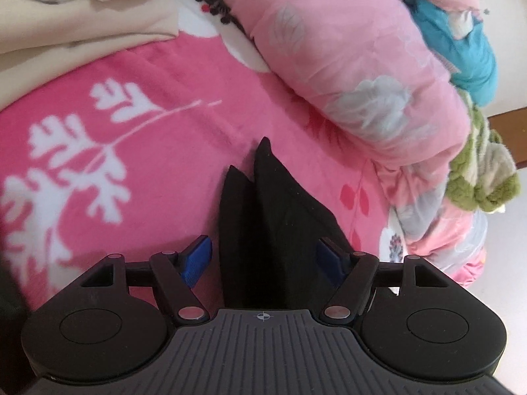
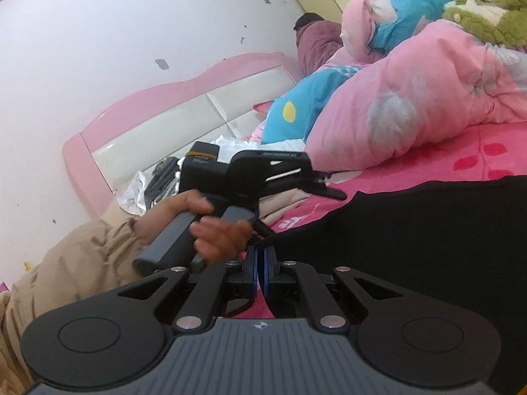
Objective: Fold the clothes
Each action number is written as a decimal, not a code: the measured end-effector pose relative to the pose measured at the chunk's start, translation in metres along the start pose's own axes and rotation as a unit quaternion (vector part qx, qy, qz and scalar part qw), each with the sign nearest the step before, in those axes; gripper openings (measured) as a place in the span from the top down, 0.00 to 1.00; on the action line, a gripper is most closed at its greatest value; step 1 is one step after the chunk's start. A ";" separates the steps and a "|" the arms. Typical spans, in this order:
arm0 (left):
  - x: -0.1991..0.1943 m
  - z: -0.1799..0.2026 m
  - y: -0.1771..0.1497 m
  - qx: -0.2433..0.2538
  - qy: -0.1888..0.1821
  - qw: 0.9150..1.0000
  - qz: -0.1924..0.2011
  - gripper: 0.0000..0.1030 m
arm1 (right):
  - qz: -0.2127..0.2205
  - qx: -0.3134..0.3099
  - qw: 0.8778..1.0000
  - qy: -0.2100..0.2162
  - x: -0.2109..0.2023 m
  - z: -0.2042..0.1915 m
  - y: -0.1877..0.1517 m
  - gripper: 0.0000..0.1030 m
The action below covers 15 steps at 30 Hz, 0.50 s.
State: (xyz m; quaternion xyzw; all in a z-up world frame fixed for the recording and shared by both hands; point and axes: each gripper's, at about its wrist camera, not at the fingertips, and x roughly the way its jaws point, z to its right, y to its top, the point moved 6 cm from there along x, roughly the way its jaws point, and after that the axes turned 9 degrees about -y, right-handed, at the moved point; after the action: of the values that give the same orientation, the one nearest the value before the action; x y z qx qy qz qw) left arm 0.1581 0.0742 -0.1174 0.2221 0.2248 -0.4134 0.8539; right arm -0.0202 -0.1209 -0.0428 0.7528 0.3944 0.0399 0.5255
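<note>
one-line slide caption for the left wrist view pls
Open left gripper, blue fingers straddling a raised fold of black cloth garment above the pink white-leaf-print bed blanket.

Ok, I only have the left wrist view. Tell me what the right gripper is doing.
Observer: The right gripper has its fingers shut on an edge of the black garment.
Operator: Describe how the garment lies on that side.
Observer: It spreads wide across the pink bedspread.
Operator: Report what is past my left gripper.
Observer: Beyond the left gripper a pink headboard stands against a white wall.
</note>
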 end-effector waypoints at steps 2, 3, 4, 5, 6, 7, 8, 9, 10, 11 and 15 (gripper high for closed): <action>0.010 0.001 0.003 0.006 0.013 1.000 -0.005 0.32 | 0.003 0.001 1.000 0.005 -0.001 0.001 0.000 0.98; 0.013 0.002 0.005 0.012 0.018 1.000 -0.004 0.32 | 0.005 0.002 1.000 0.008 -0.002 0.001 0.001 0.98; 0.016 0.004 0.007 0.018 0.021 1.000 -0.002 0.33 | 0.008 0.003 1.000 0.010 -0.003 0.002 0.001 0.98; 0.020 0.006 0.010 0.023 0.025 0.999 -0.001 0.33 | 0.010 0.004 1.000 0.011 -0.004 0.003 0.001 0.98; 0.021 0.008 0.013 0.033 0.028 0.999 0.003 0.37 | 0.013 0.007 1.000 0.012 -0.006 0.004 0.002 0.98; 0.023 0.010 0.016 0.039 0.034 0.999 0.005 0.39 | 0.016 0.010 1.000 0.012 -0.007 0.006 0.002 0.98; 0.024 0.011 0.018 0.046 0.040 0.998 0.008 0.45 | 0.019 0.013 1.000 0.013 -0.009 0.008 0.003 0.98; 0.026 0.012 0.021 0.053 0.045 0.998 0.010 0.51 | 0.023 0.017 1.000 0.014 -0.011 0.011 0.004 0.98; 0.027 0.013 0.023 0.058 0.051 0.997 0.013 0.55 | 0.026 0.020 0.999 0.013 -0.014 0.013 0.005 0.98; 0.029 0.014 0.024 0.062 0.058 0.996 0.014 0.65 | 0.030 0.023 0.999 0.013 -0.016 0.015 0.006 0.98; 0.036 0.032 0.020 0.101 0.066 0.993 0.015 0.92 | 0.044 0.039 0.998 0.007 -0.026 0.028 0.008 0.98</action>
State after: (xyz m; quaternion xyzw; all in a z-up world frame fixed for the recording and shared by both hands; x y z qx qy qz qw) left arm 0.2005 0.0451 -0.1081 0.3374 0.2341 -0.4054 0.8167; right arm -0.0202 -0.1597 -0.0391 0.7892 0.3657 0.0528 0.4905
